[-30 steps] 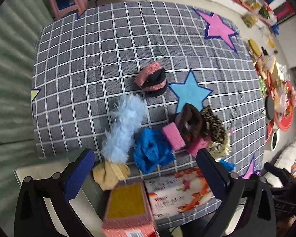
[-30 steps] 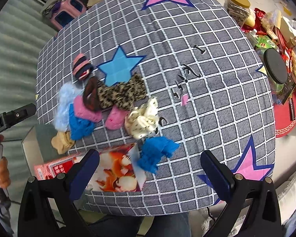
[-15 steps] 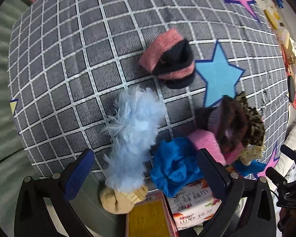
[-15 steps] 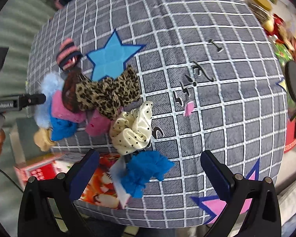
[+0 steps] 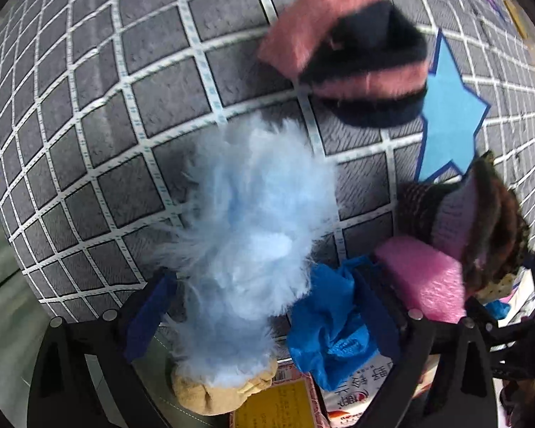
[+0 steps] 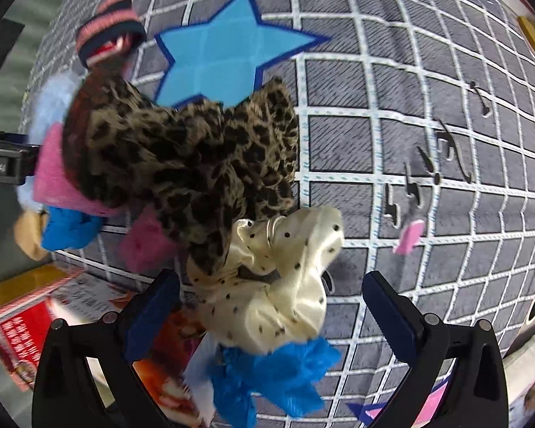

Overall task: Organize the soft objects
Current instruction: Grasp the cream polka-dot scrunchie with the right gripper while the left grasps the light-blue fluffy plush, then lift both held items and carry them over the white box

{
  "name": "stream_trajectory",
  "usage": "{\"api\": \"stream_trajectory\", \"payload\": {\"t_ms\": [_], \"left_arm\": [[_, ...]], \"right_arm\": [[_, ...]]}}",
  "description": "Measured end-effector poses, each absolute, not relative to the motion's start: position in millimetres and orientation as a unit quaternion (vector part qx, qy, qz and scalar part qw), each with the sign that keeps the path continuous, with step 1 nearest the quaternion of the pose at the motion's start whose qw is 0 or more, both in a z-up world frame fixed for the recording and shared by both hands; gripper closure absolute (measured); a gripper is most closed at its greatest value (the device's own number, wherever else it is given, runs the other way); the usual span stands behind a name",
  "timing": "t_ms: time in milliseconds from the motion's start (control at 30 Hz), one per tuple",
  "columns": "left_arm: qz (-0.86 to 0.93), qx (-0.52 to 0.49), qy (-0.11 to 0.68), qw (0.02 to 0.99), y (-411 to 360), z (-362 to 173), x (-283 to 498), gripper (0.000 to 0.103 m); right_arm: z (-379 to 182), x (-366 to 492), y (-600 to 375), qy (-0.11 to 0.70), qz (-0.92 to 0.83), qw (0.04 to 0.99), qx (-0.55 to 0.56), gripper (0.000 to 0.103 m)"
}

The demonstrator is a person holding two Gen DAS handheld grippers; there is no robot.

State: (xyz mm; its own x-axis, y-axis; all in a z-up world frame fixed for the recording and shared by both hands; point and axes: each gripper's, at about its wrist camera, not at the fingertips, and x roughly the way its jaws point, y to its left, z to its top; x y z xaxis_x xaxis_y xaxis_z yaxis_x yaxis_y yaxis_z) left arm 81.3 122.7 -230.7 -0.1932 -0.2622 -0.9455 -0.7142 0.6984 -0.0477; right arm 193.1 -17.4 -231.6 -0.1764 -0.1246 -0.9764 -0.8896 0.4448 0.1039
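- Over the near edge of the checked tabletop, both pairs of tongs have dropped close to the pile of soft things since a second ago, when each camera took in almost the whole cloth from well above
- Left tongs now straddle the near end of the pale blue fluffy piece; their jaws are closing from full spread, with the fluff between them but not yet visibly squeezed
- Just right of it lies the crumpled blue piece, touching the pink foam block; the pink-and-navy striped knit sits farther off, apart from the fluff
- Right tongs stand wide, with the cream dotted scrunchie between the pads and no pressure on it that I can see; the leopard scrunchie overlaps its far side and a second blue crumple lies against its near side
- My reading: both approaches are done and two pickups are about to start; nothing has been sorted yet, and the printed box at the near left edge may be the destination, though that is a guess
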Motion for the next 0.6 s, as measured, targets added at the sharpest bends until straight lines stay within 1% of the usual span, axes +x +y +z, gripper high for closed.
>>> {"api": "stream_trajectory", "payload": {"t_ms": [33,67,100,133,167,200,233,267,300,333,433,600], "left_arm": [[0.209,-0.323,0.748,0.540,123,-234,84,0.006],[0.206,-0.327,0.749,0.539,122,-235,84,0.013],[0.199,-0.335,0.748,0.538,121,-236,83,0.019],[0.194,-0.349,0.742,0.539,123,-239,86,0.030],[0.196,-0.352,0.737,0.542,124,-244,82,0.041],[0.200,-0.349,0.735,0.546,123,-241,80,0.050],[0.201,-0.344,0.735,0.549,122,-239,76,0.073],[0.202,-0.342,0.734,0.550,123,-236,75,0.077],[0.206,-0.343,0.730,0.554,125,-232,72,0.077],[0.215,-0.340,0.722,0.562,127,-225,68,0.079],[0.236,-0.332,0.699,0.587,135,-196,58,0.079],[0.280,-0.307,0.652,0.634,138,-131,45,0.079]], "right_arm": [[-235,191,-16,0.669,0.367,0.519,-0.385,0.000],[-238,189,-16,0.662,0.367,0.522,-0.393,0.000],[-240,187,-14,0.659,0.368,0.522,-0.397,0.012],[-242,183,-14,0.660,0.371,0.519,-0.396,0.019],[-242,181,-13,0.658,0.371,0.522,-0.397,0.022],[-241,180,-12,0.656,0.375,0.522,-0.396,0.031],[-240,179,-12,0.654,0.377,0.522,-0.397,0.045],[-238,178,-11,0.652,0.380,0.523,-0.397,0.053],[-234,179,-16,0.655,0.386,0.519,-0.391,0.066],[-231,184,-19,0.660,0.389,0.516,-0.383,0.071],[-220,189,-21,0.652,0.391,0.530,-0.375,0.072],[-194,214,-31,0.665,0.388,0.555,-0.316,0.072]]}}
